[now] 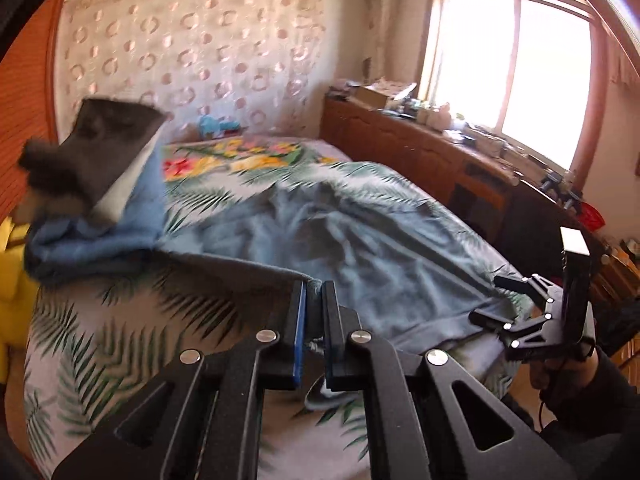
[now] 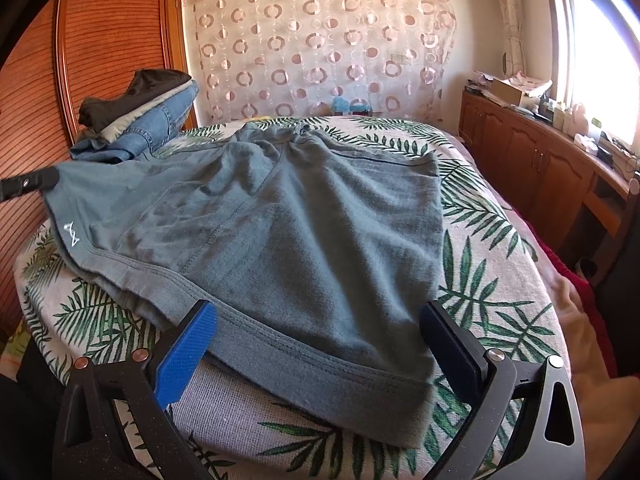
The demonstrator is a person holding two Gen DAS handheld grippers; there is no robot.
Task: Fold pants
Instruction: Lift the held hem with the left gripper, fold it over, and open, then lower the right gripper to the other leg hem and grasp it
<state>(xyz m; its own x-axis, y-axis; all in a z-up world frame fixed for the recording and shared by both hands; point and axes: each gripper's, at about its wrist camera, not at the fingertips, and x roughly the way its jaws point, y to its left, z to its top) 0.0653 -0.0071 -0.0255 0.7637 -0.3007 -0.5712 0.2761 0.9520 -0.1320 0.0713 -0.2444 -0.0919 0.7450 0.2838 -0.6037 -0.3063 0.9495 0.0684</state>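
While one pair of grey-blue pants (image 2: 304, 216) is lying spread on the leaf-print bed (image 2: 480, 280), the left gripper (image 1: 314, 292) is pinching its edge, and the right gripper (image 2: 316, 324) is gaping wide, empty, straddling the hem. Beyond-left, seemingly three folded garments (image 2: 148, 112) are sitting stacked.

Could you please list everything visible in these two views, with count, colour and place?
Grey-blue knit pants: one, spread on the bed, one corner lifted.
Leaf-print bedspread: one, white with green fronds, covering the bed.
Pile of folded clothes: one, black, grey and blue denim, far left of the bed.
Circle-patterned pink curtain: one, on the far wall.
Wooden cabinet: one, brown, under the window, cluttered on top.
Bright window: one, on the right.
Left gripper: black with blue pads, shut on the pants' edge.
Right gripper: black with blue pads, open over the hem.
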